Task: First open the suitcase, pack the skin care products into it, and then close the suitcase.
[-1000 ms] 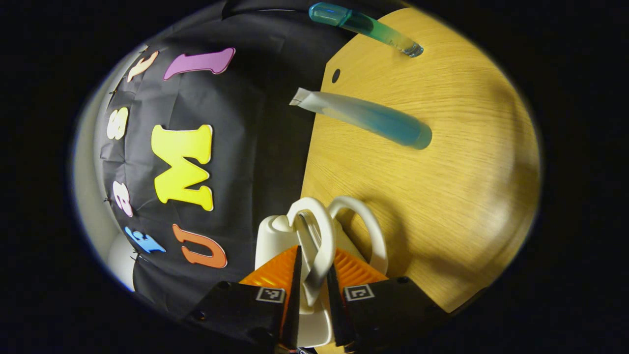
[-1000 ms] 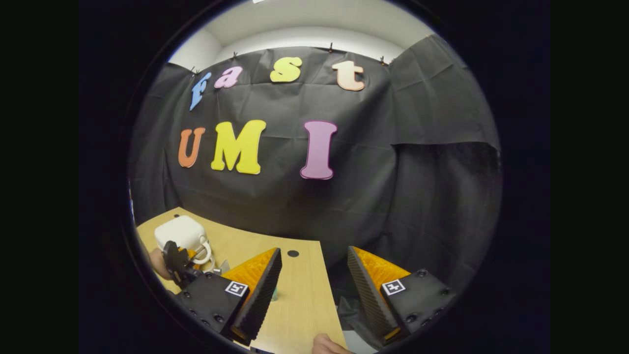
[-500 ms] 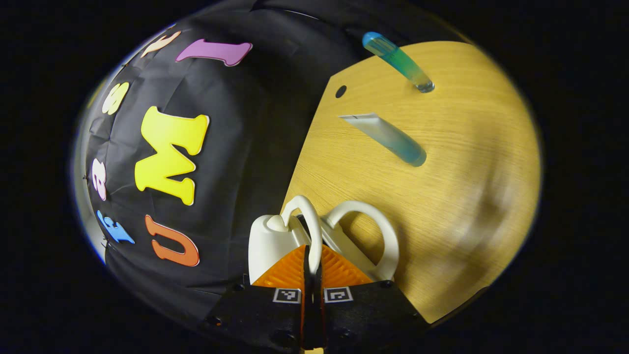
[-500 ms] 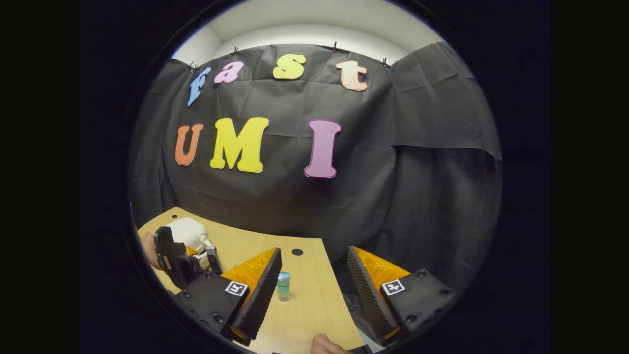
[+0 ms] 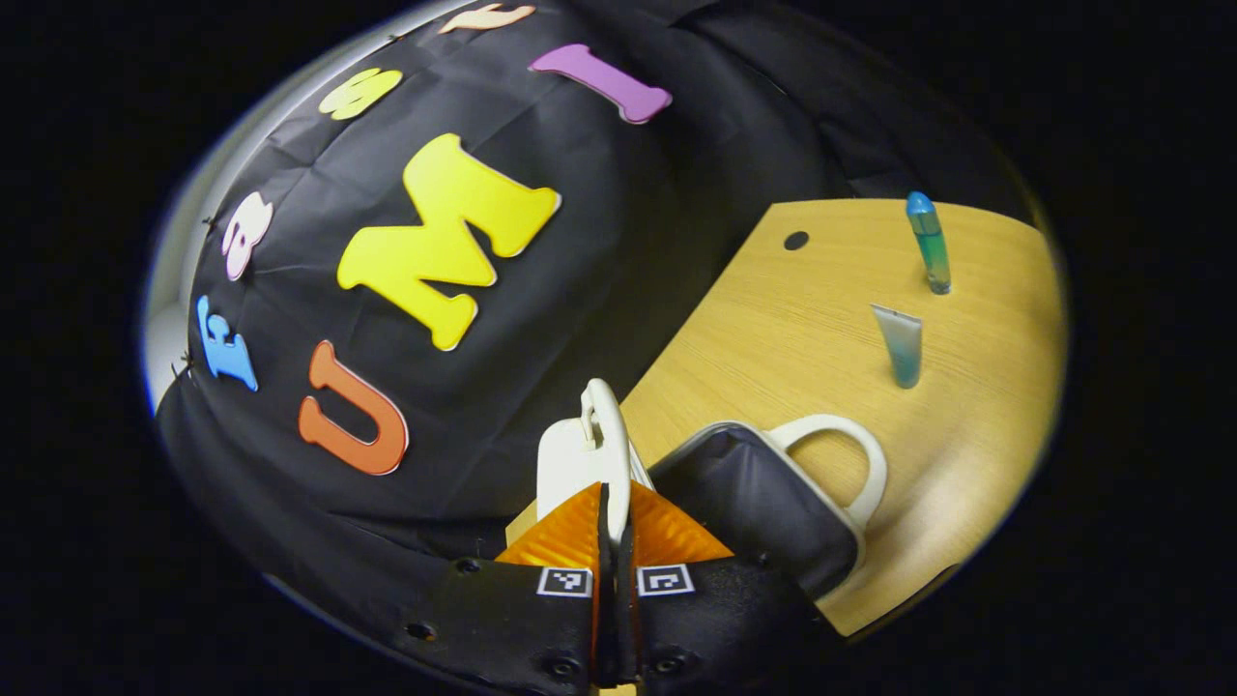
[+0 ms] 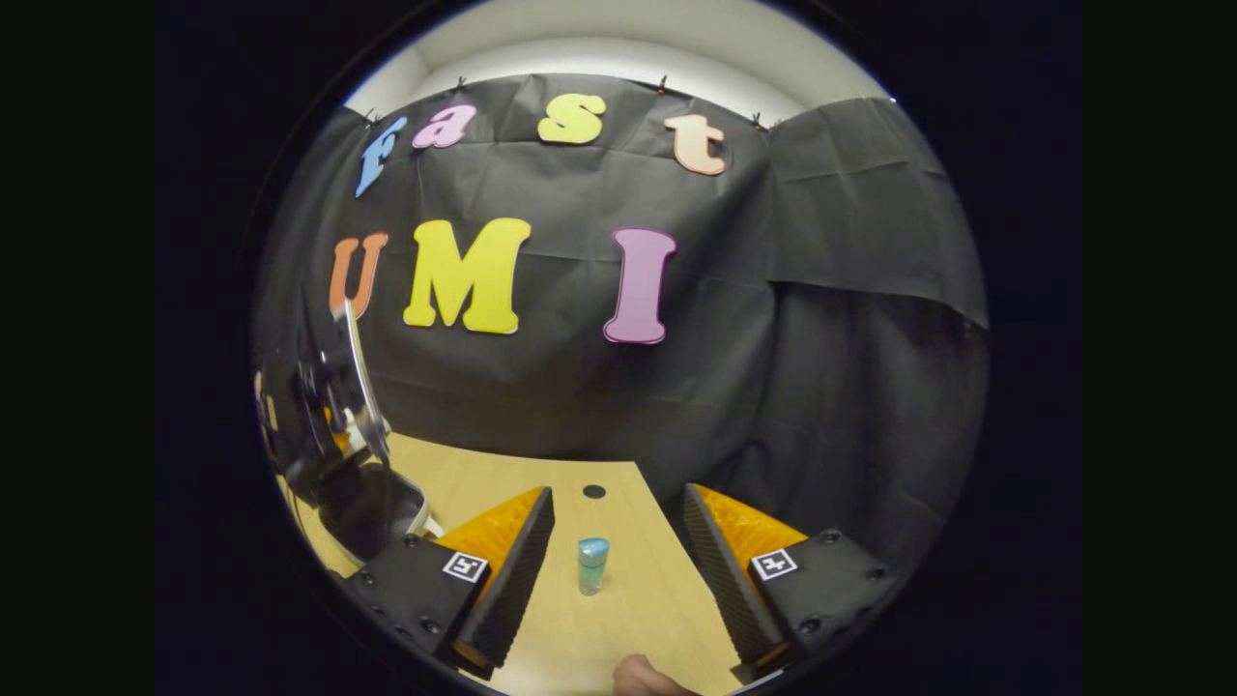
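In the left gripper view my left gripper is shut on the white handle of the small white suitcase's lid, which stands raised. The open base shows a dark lining, and its own handle lies toward the table. Beyond it stand two skin care tubes, a blue-green one and a pale blue one. In the right gripper view my right gripper is open above the table, with a blue-capped tube between and beyond its fingers. The open suitcase sits at the left, its lid up.
The wooden table ends at the black cloth wall, with a cable hole near its far edge. A fingertip of the holding hand shows at the bottom of the right gripper view.
The left gripper closed on the lid handle and swung the lid up, exposing the dark lining. The right gripper stayed open and nearly still.
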{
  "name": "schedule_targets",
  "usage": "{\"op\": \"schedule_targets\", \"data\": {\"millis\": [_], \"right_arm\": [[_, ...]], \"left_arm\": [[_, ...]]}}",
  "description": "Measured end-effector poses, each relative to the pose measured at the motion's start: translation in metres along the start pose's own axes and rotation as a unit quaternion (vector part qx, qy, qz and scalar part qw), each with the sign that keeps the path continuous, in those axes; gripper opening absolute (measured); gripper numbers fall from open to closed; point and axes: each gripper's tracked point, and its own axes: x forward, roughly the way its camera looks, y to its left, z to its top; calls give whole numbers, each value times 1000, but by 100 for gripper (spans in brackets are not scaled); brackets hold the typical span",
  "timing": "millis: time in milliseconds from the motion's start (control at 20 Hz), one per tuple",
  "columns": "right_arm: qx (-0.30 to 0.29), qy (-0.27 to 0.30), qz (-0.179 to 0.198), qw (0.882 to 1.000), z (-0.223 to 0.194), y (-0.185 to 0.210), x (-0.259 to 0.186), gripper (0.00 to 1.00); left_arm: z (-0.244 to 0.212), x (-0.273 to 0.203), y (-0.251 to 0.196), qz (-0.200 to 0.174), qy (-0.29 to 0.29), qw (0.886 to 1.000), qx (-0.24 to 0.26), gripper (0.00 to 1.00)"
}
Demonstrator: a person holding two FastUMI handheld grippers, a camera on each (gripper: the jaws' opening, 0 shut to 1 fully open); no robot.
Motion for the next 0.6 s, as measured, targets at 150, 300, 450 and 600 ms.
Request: {"op": "schedule_targets", "data": {"millis": [150,300,450,600], "right_arm": [[-1,-2,0,1000,3,28,-2,80],[1,11,4,1000,0,57,1,80],[-5,19,3,1000,-2,78,1,80],[-22,31,4,999,-11,96,-4,80]], "left_arm": [[-26,0,60,32,9,999,-36,2],[-68,6,107,40,28,997,-67,3],[-117,11,137,46,45,994,-85,3],[-160,17,153,45,53,993,-100,3]]}}
